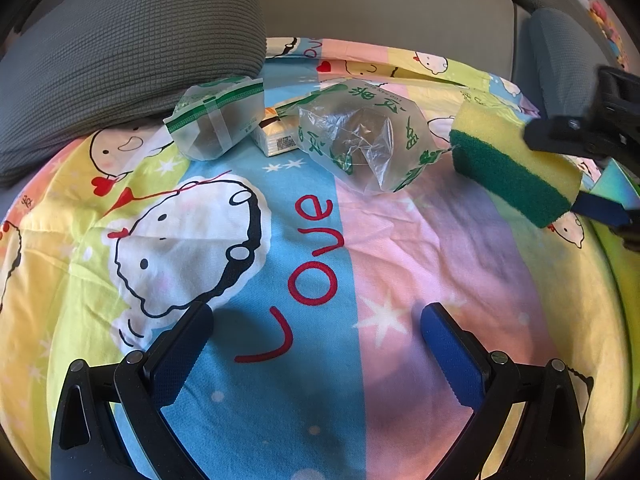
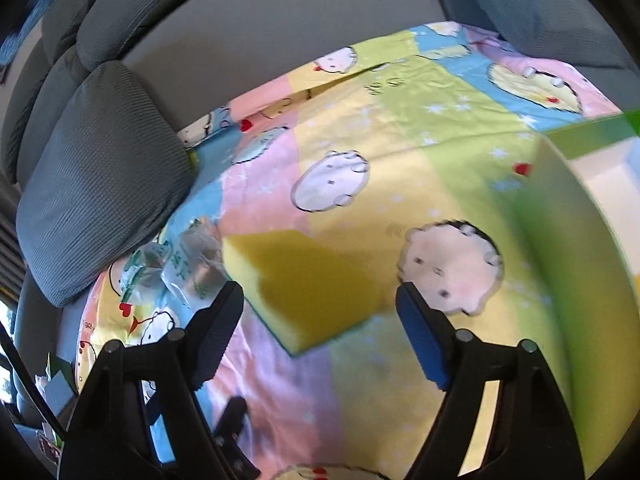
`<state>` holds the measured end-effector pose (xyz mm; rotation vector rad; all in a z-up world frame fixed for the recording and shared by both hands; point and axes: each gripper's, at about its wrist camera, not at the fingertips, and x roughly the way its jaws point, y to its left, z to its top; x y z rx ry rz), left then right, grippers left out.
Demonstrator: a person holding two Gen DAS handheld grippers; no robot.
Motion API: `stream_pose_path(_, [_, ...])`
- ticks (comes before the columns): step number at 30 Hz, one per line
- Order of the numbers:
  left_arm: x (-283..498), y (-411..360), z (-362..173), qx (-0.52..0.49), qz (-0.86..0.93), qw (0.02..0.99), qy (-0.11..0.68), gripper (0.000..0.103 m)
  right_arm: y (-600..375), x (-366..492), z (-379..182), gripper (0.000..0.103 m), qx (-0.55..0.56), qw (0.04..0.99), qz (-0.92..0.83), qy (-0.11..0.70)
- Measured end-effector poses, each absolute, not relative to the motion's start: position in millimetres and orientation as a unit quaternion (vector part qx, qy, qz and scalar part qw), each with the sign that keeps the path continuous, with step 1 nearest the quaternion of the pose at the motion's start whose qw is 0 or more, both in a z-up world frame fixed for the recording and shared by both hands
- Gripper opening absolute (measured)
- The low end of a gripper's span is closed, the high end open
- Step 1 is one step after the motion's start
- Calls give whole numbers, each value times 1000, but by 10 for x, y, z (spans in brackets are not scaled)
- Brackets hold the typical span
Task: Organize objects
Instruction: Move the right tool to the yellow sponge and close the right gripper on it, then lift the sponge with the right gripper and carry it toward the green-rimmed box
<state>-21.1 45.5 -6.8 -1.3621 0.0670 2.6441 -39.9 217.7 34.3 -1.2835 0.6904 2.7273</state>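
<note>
A yellow sponge with a green scouring side (image 1: 516,164) hangs tilted above the cartoon bedsheet (image 1: 400,240) at the right. My right gripper (image 1: 556,168) is shut on its far end. In the right wrist view the sponge (image 2: 308,284) spans the gap of the right gripper (image 2: 316,292), touching both pads. My left gripper (image 1: 320,344) stands open low over the sheet, nothing between its fingers. Ahead of it lie a frosted green-striped bag (image 1: 216,120), a small box (image 1: 276,136) and a clear bag with green print (image 1: 360,140).
A grey cushion (image 1: 120,60) leans at the back left, touching the striped bag. A white box with green edges (image 2: 580,184) stands open at the right. Grey sofa backs (image 2: 280,12) close off the far side.
</note>
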Motion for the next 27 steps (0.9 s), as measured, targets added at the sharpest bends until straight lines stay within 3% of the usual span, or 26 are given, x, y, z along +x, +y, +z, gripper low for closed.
stream_pose_path(6, [-182,483,-56,-458,885,82,22,103,1967,-523,317,77,-417,27,893,165])
stream_pose_path(9, [-208,503,-48,-462,883,81,21,103,1955,-550,255,70,-426,30,891,157])
stream_pose_path(10, [-216,499,-44,-464,882,83,18,103,1966,-557,242,65,-426,35,891,155])
stream_pose_path(12, [-246,507,-35,-472,877,86,21,103,2002,-555,219,36,-429,47,889,154])
stream_pose_path(13, [-254,509,-35,-476,875,86,21,103,2025,-553,196,34,-434,46,885,162])
stream_pose_path(18, [-282,450,71,-486,870,76,-17,103,2123,-437,194,29,-437,39,879,186])
stream_pose_path(27, [-43,1,528,-431,870,139,-195,103,2086,57,508,29,-448,-58,864,223])
